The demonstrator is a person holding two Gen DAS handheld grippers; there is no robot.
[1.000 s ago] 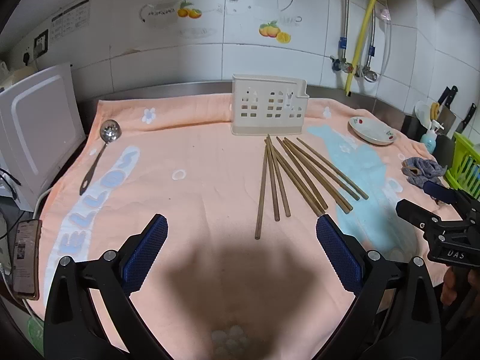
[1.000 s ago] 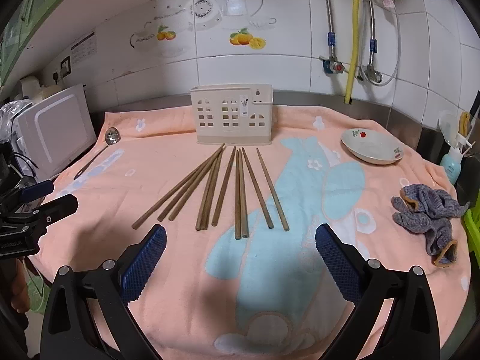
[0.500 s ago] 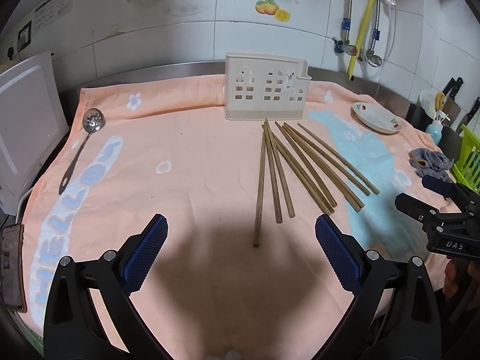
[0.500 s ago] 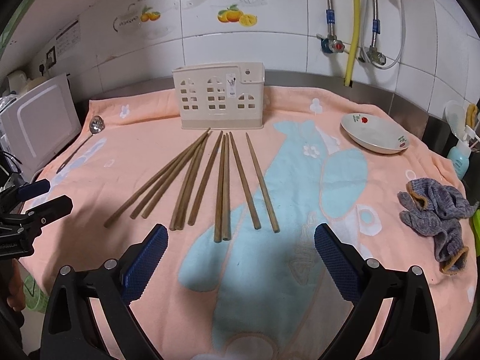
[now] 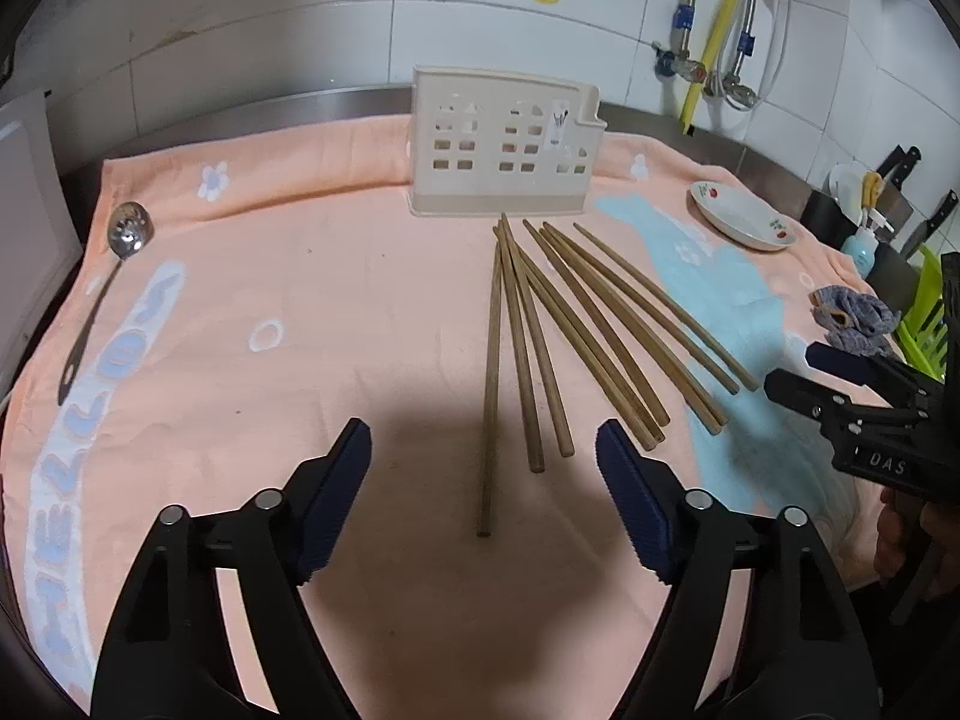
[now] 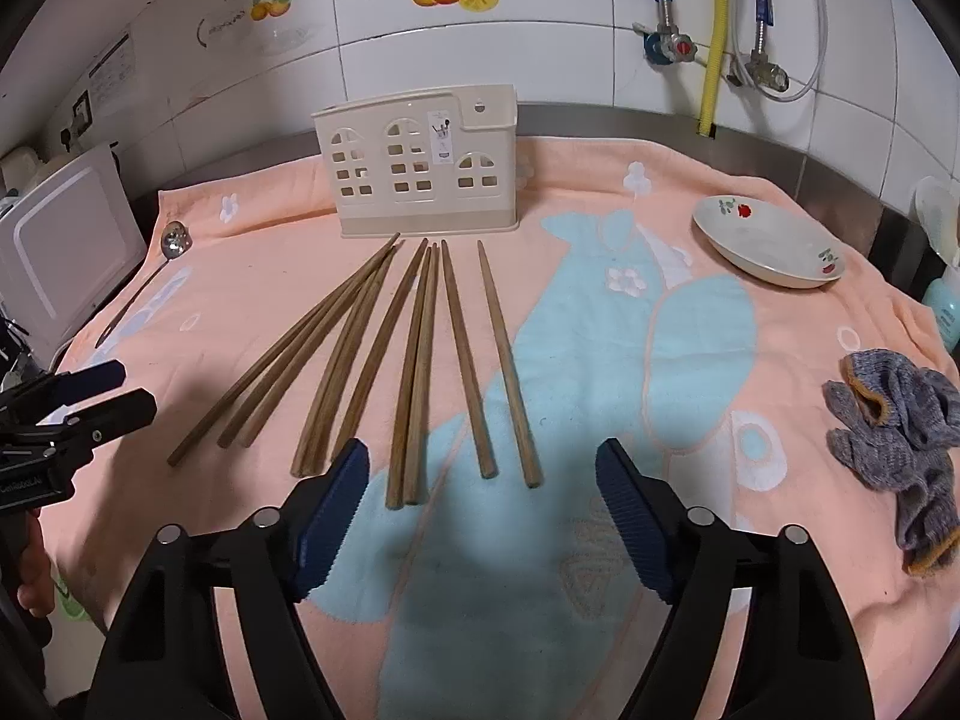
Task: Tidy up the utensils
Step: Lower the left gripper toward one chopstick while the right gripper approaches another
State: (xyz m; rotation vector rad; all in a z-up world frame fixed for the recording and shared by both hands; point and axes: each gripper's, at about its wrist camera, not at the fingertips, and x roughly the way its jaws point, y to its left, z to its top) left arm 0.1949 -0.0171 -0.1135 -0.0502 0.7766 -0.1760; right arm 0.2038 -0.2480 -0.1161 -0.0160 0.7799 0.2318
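Between both grippers' parted, just-narrowing fingers (image 5: 336,498) (image 6: 630,510) (nothing held) lie chopsticks' (image 5: 491,396) (image 6: 414,384) near ends

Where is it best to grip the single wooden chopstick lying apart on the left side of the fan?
Grip the long wooden chopstick near its thick near end, coming from above with jaws across it. That end lies clear of its neighbours on the peach towel.
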